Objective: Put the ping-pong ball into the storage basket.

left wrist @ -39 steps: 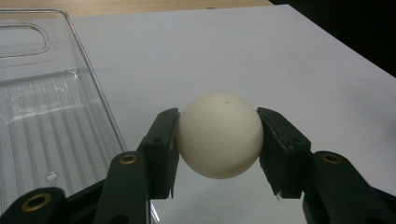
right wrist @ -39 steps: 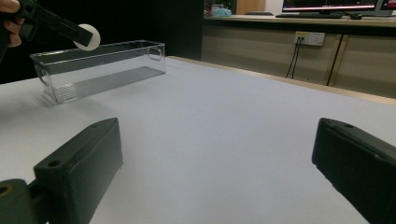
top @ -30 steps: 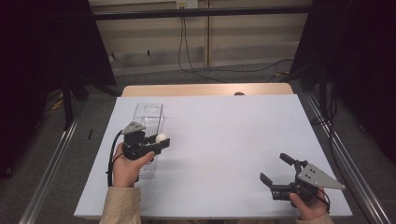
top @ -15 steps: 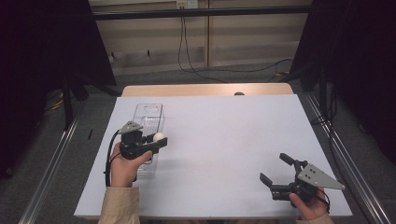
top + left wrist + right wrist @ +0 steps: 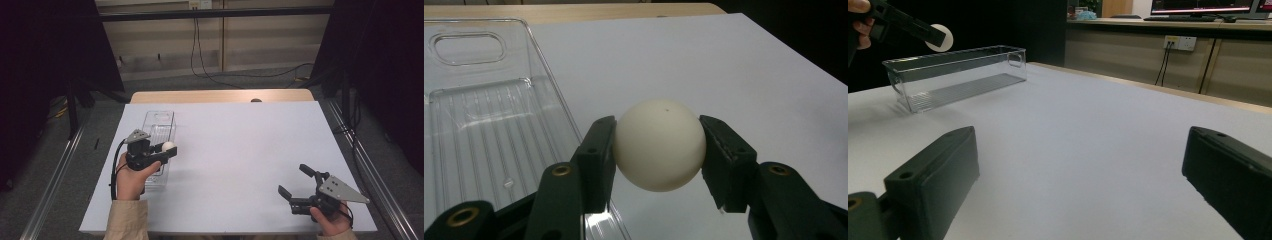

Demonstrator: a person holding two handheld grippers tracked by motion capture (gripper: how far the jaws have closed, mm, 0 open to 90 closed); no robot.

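Note:
A cream ball [image 5: 658, 145] sits clamped between the two black jaws of my left gripper [image 5: 168, 148], which is shut on it. The ball [image 5: 168, 146] hangs above the right rim of a clear plastic bin [image 5: 161, 131] at the table's left side. The bin [image 5: 479, 125] is ribbed inside and holds nothing. From the right gripper view the ball [image 5: 941, 37] shows held above the bin [image 5: 955, 75]. Near the front right corner my right gripper [image 5: 296, 182] stands open over the white table, nothing between its jaws.
The white table top [image 5: 240, 145] spreads wide between the two grippers. A wooden strip [image 5: 220, 96] edges its far side. Metal rails [image 5: 55, 170] run along the floor on both sides, and cables [image 5: 200, 55] lie behind the table.
My left gripper has carried the ball a little left and back, closer over the bin's rim. The right gripper has stayed put.

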